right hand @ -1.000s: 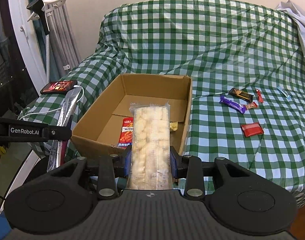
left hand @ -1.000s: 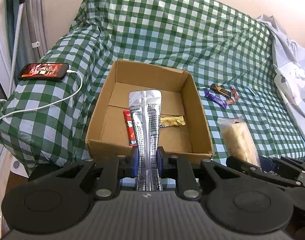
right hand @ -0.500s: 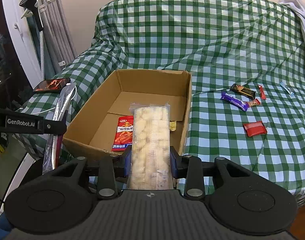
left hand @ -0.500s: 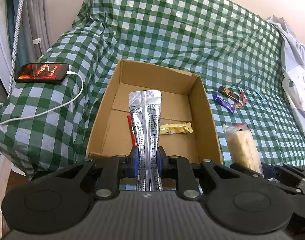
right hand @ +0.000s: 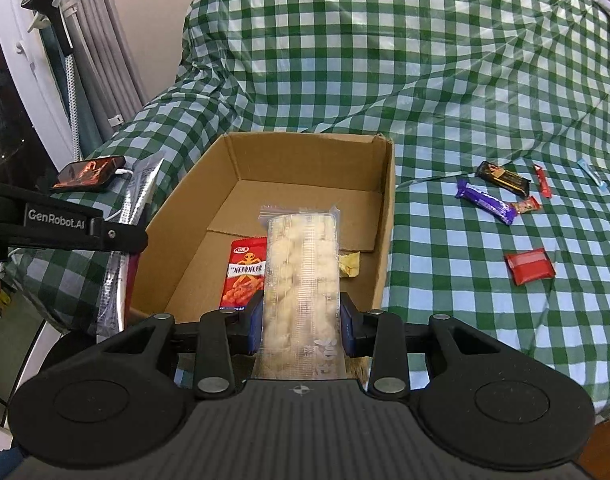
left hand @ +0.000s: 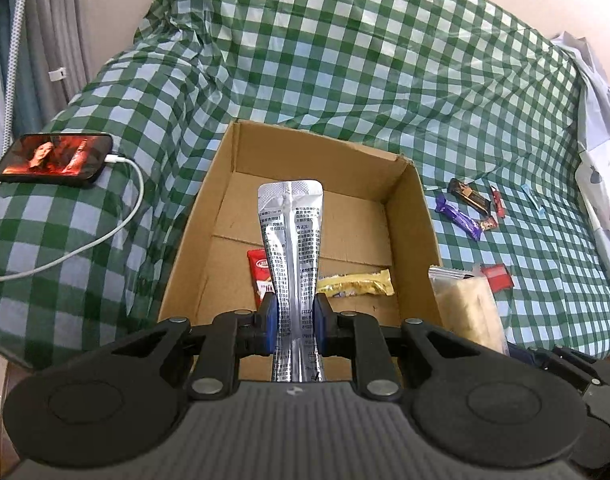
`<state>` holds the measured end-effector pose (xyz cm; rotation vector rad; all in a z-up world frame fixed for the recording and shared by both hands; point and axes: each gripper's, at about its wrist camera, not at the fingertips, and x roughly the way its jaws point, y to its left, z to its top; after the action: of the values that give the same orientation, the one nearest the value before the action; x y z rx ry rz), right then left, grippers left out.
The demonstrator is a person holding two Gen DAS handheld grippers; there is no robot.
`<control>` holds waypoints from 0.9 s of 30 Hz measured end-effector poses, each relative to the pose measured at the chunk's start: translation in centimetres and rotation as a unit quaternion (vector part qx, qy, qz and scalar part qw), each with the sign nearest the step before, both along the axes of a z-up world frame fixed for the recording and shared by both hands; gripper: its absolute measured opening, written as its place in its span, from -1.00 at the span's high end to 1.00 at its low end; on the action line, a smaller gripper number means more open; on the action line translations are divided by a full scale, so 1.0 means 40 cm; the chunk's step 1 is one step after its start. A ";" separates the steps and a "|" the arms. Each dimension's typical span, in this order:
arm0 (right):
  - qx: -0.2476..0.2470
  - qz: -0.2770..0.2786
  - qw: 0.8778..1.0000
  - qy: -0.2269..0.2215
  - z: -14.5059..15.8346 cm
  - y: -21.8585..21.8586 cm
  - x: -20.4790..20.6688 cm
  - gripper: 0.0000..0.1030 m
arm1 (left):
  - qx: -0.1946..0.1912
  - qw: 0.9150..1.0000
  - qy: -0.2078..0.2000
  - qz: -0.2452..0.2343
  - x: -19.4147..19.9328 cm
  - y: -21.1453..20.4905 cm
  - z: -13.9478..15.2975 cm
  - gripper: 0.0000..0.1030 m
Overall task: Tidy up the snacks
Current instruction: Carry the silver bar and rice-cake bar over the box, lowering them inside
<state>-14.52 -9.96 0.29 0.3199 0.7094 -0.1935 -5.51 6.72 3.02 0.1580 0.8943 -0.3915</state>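
My left gripper (left hand: 295, 328) is shut on a silver foil pouch (left hand: 291, 240) that stands up over the near edge of an open cardboard box (left hand: 221, 176). My right gripper (right hand: 301, 328) is shut on a clear bag of pale puffed snacks (right hand: 303, 272), also held over the box (right hand: 385, 216). Inside the box lie a red snack packet (right hand: 243, 276) and a yellow bar (left hand: 355, 284). In the right wrist view the left gripper's arm (right hand: 65, 228) and its silver pouch (right hand: 139, 192) show at the left.
The box rests on a sofa under a green checked cloth (left hand: 345, 60). Loose snacks lie right of the box: a purple bar (right hand: 485, 200), a dark bar (right hand: 503, 176), a red square packet (right hand: 529, 266), small red sticks. A phone (left hand: 55, 158) on a white cable lies on the left armrest.
Both grippers have moved closer to the box, which looks larger now, each keeping its packet. The red square packet has come into the left wrist view.
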 end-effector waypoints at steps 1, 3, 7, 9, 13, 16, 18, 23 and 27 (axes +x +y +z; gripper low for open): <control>0.002 0.001 1.000 0.002 -0.003 -0.004 0.013 0.26 | 0.001 1.000 0.002 0.000 0.012 -0.005 -0.004 0.60; 0.004 0.002 1.000 0.004 -0.009 -0.011 0.037 0.26 | 0.002 1.000 0.004 -0.002 0.039 -0.015 -0.015 0.60; 0.008 0.005 1.000 0.009 -0.023 -0.028 0.085 0.26 | 0.007 1.000 0.011 -0.001 0.089 -0.035 -0.041 0.60; 0.010 0.006 1.000 0.012 -0.032 -0.035 0.109 0.26 | 0.010 1.000 0.017 0.000 0.115 -0.043 -0.058 0.60; 0.016 0.006 1.000 0.019 -0.055 -0.051 0.152 0.26 | 0.019 0.999 0.028 0.001 0.161 -0.057 -0.099 0.60; 0.019 0.006 0.999 0.026 -0.075 -0.061 0.183 0.26 | 0.027 0.999 0.037 0.001 0.194 -0.069 -0.130 0.60; 0.020 0.006 0.999 0.030 -0.087 -0.067 0.200 0.26 | 0.030 0.999 0.040 0.001 0.212 -0.074 -0.147 0.60; 0.024 0.007 0.999 0.041 -0.117 -0.085 0.244 0.26 | 0.036 0.998 0.044 0.000 0.250 -0.088 -0.181 0.60; 0.028 0.007 0.998 0.048 -0.139 -0.098 0.272 0.26 | 0.043 0.998 0.043 0.002 0.275 -0.096 -0.201 0.60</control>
<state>-3.65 -13.89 -5.26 0.3616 0.8119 -0.1765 5.47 2.87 -5.04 0.2196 0.9972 -0.3586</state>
